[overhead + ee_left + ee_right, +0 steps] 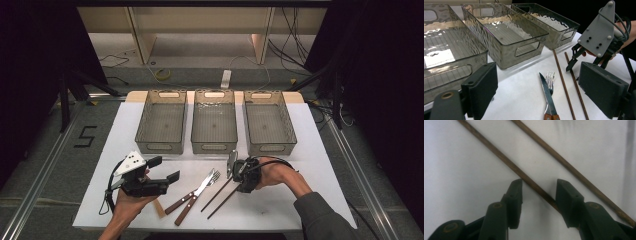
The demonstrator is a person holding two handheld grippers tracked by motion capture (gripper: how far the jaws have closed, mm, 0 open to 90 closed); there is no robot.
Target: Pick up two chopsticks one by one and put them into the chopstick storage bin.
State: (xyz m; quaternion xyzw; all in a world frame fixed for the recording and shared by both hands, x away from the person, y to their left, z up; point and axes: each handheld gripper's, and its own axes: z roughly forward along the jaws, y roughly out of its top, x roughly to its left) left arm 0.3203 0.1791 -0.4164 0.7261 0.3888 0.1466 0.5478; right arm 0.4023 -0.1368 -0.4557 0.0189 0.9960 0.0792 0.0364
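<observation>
from above, the right gripper [239, 176] points down over the top ends of two chopsticks [220, 195] on the white table [300, 150], right of a knife [192, 194] and fork [199, 191]. the left gripper [167, 170] hovers near the front left, jaws wide apart, holding nothing. three grey bins [214, 127] stand in a row behind.

in the left gripper view, its open jaws frame the knife, the fork and both chopsticks [564, 83], with the right gripper [571, 63] low over them.

in the right gripper view, one chopstick [509, 163] runs between the parted jaws, not yet pinched; whether a pad touches it, i cannot tell. the other chopstick [574, 172] lies just outside.
</observation>
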